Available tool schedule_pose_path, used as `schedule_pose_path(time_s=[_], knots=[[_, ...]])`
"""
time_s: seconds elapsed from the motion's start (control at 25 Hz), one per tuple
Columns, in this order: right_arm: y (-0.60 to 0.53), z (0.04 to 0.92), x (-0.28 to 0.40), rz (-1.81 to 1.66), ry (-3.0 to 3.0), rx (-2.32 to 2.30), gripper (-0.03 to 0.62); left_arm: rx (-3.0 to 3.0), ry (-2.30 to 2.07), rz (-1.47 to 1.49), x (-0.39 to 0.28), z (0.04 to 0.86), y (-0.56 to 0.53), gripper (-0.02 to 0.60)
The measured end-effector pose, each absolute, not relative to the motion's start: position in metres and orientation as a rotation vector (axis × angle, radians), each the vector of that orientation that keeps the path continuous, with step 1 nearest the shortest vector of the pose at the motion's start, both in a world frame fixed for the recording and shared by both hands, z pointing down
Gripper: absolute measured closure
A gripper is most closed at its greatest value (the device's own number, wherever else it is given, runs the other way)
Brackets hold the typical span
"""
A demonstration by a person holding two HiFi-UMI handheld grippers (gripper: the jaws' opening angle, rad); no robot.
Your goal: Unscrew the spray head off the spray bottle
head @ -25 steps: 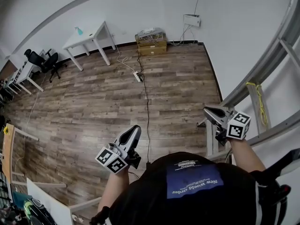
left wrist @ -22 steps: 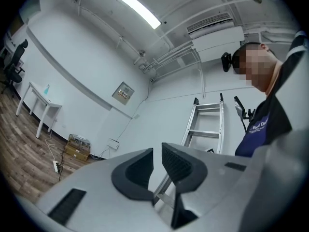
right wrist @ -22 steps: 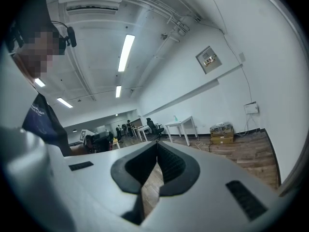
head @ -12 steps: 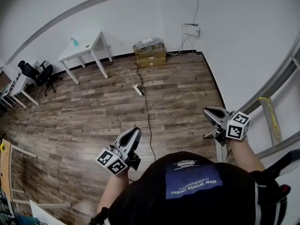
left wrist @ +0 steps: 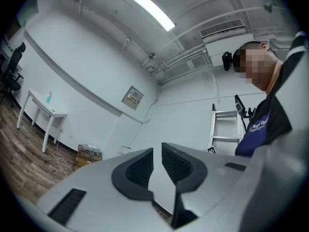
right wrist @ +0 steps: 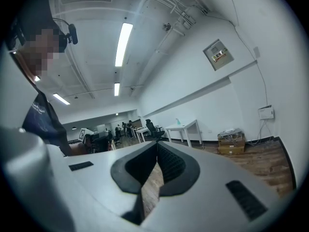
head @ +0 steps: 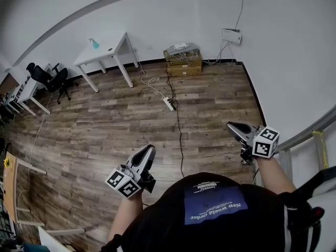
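Observation:
A small teal spray bottle [head: 94,43] stands on a white table [head: 113,47] against the far wall, far from both grippers. It also shows as a tiny bottle [left wrist: 49,97] in the left gripper view and as a faint bottle [right wrist: 177,122] in the right gripper view. My left gripper [head: 149,151] is held out in front of the person's body over the wood floor, shut and empty. My right gripper [head: 231,126] is held out at the right, also shut with nothing between its pads.
Cardboard boxes [head: 182,54] topped with cables stand by the wall right of the table. A power strip [head: 169,104] and a black cable lie on the floor ahead. A black office chair [head: 52,75] and more desks are at the left. A metal ladder [head: 315,135] leans at the right.
The whole view has moved forward across the room: the table, boxes and power strip have shifted right and closer. Both grippers keep the same pose, shut and empty.

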State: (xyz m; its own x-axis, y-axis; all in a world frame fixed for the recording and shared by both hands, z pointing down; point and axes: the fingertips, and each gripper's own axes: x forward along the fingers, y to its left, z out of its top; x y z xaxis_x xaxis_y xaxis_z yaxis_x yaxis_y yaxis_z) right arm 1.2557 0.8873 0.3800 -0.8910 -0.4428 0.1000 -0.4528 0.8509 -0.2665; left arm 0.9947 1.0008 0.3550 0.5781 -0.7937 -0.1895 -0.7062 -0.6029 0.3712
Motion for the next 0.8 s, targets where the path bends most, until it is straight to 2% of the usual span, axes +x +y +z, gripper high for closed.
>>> schedule_pose_path(time_s=[0.8], knots=[[0.58,0.369,1.144,0.385,-3.047,0.089,0.597,2.306,-1.734,-0.634,0.956,0.347,0.784,0.522]])
